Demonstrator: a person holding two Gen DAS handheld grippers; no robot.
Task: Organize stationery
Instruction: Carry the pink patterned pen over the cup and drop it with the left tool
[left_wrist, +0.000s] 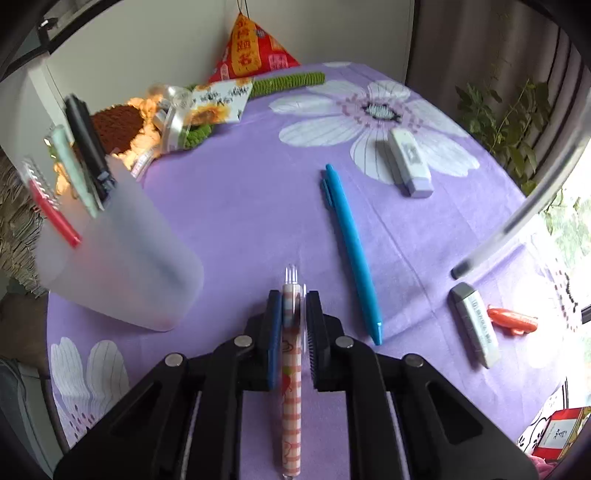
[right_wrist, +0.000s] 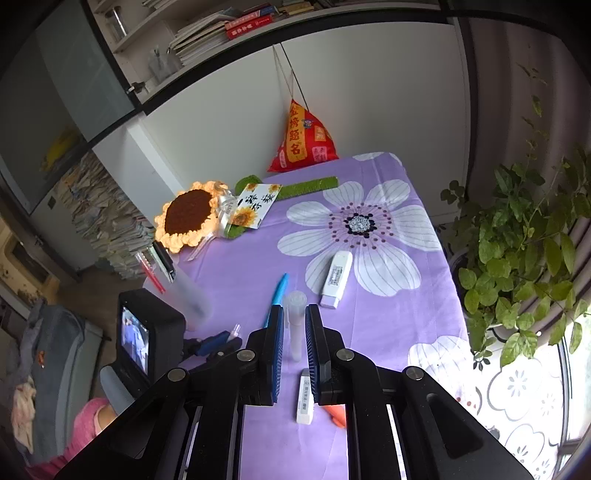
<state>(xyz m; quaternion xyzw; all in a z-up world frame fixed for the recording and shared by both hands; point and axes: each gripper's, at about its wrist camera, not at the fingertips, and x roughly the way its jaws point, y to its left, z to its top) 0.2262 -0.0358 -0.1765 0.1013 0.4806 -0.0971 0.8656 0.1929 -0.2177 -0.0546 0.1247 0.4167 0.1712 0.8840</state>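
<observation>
My left gripper is shut on a pink checked pen and holds it above the purple cloth, right of the frosted pen cup, which holds several pens. My right gripper is shut on a clear pen, held high over the table; that pen shows at the right of the left wrist view. A blue pen, a white correction tape, a white eraser and an orange carrot-shaped item lie on the cloth.
A crochet sunflower with a card, a green crochet stem and a red pouch lie at the table's far end. A potted plant stands off the right edge. The left gripper's body is at the left.
</observation>
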